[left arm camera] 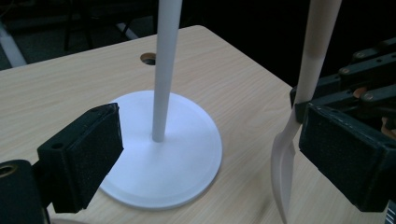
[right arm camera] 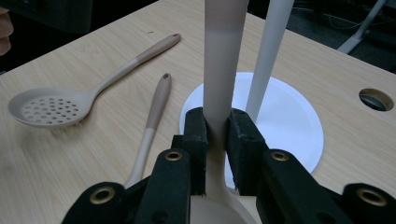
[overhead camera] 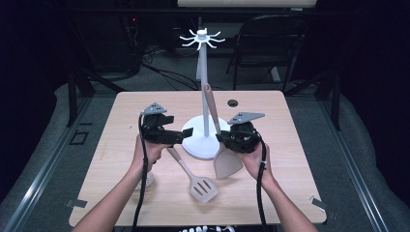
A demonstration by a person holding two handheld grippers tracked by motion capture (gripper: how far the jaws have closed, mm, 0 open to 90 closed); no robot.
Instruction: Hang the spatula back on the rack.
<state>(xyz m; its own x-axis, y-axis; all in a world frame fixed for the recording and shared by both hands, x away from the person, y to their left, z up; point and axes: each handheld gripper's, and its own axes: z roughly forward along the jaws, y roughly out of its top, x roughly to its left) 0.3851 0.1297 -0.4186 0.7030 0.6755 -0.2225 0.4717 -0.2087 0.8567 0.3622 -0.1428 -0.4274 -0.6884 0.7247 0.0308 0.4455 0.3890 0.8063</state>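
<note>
Right tool (right arm camera: pixel 217 135) clamps the spatula (right arm camera: pixel 223 70) handle upright — left tool (left arm camera: pixel 205 154) gapes wide, holding nothing

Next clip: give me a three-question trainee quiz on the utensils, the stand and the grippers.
1. Which gripper clamps the solid spatula?
2. True or false: the left gripper holds the slotted spatula.
3. Where is the skimmer spoon? A) on a hook B) flat on the table C) on the white stand

Key: 1. The right gripper, shut on its handle, which rises steeply. 2. False: its jaws are open with nothing between them; that spatula lies on the table. 3. B.
</note>
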